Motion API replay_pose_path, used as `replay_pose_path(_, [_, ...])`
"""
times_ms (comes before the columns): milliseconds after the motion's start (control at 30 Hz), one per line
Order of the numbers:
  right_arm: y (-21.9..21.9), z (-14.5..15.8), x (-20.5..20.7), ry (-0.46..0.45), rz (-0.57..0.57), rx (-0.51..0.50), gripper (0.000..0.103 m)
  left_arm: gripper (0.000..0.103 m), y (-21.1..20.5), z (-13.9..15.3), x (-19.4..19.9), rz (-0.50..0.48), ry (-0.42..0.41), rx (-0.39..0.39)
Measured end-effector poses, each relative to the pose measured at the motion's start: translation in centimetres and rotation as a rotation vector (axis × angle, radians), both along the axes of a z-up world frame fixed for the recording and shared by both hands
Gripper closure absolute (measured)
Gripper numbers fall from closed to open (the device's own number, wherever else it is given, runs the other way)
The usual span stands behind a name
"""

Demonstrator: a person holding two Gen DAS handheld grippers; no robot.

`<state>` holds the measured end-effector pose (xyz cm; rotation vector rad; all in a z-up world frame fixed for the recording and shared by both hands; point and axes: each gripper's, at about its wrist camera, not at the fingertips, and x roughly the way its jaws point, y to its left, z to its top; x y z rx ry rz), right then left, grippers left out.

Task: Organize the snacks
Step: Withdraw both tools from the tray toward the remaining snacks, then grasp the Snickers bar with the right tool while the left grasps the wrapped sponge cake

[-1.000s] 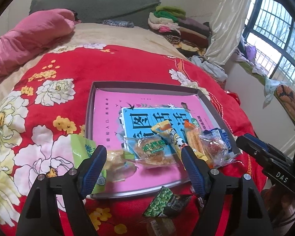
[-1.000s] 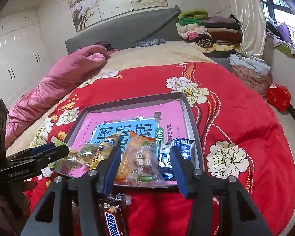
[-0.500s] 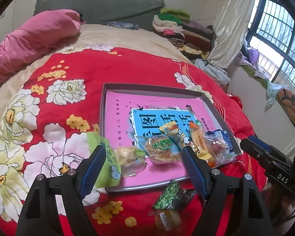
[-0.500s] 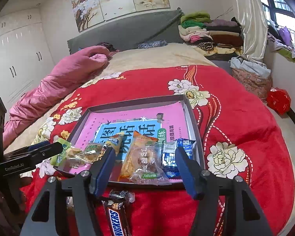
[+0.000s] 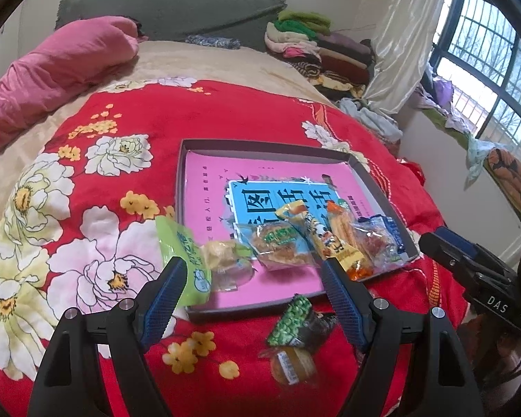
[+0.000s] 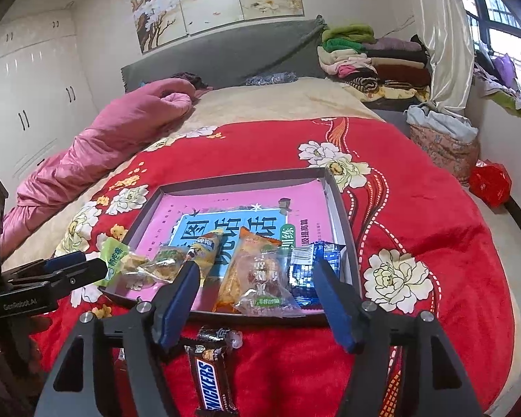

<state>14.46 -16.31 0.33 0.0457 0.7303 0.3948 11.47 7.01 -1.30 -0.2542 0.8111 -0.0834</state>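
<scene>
Three snacks are still lying on the bed outside the tray [image 5: 187, 311], so the right gripper [image 6: 257, 295], its fingers just opening and holding nothing, is best lowering over the Snickers bar [image 6: 210, 375], while the left gripper [image 5: 251, 299] is hovering wide open and empty.

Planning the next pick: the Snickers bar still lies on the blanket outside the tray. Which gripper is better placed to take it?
Right. The Snickers bar lies just below the open right gripper, near the tray. The left gripper hangs over other snacks.
</scene>
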Motion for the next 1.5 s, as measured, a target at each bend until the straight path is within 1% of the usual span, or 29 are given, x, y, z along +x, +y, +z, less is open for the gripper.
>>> replay_pose_path(233, [0.2, 0.1, -1.0, -0.005, 0.016, -0.021, 0.035, 0.022, -0.7, 0.0, -0.9, -0.016, 0.009, 0.0])
replay_pose_path(533, [0.1, -0.3, -2.0, 0.021, 0.032, -0.021, 0.035, 0.022, -1.5, -0.3, -2.0, -0.035, 0.029, 0.022])
replay_pose_path(967, [0.9, -1.4, -3.2, 0.06, 0.071, -0.045, 0.035, 0.022, -2.7, -2.0, -3.5, -0.058, 0.102, 0.05])
replay_pose_path(1233, [1.0, -1.9, -4.1, 0.079, 0.082, -0.055, 0.035, 0.022, -3.4, -2.7, -3.7, -0.07, 0.125, 0.065])
replay_pose_path(1367, [1.1, -2.7, -4.5, 0.11, 0.097, -0.065, 0.035, 0.022, -3.9, -3.7, -3.5, -0.083, 0.154, 0.072])
replay_pose_path(1500, [1.3, -3.8, -4.8, 0.148, 0.106, -0.077, 0.035, 0.022, -4.2, -4.9, -3.2, -0.097, 0.187, 0.058])
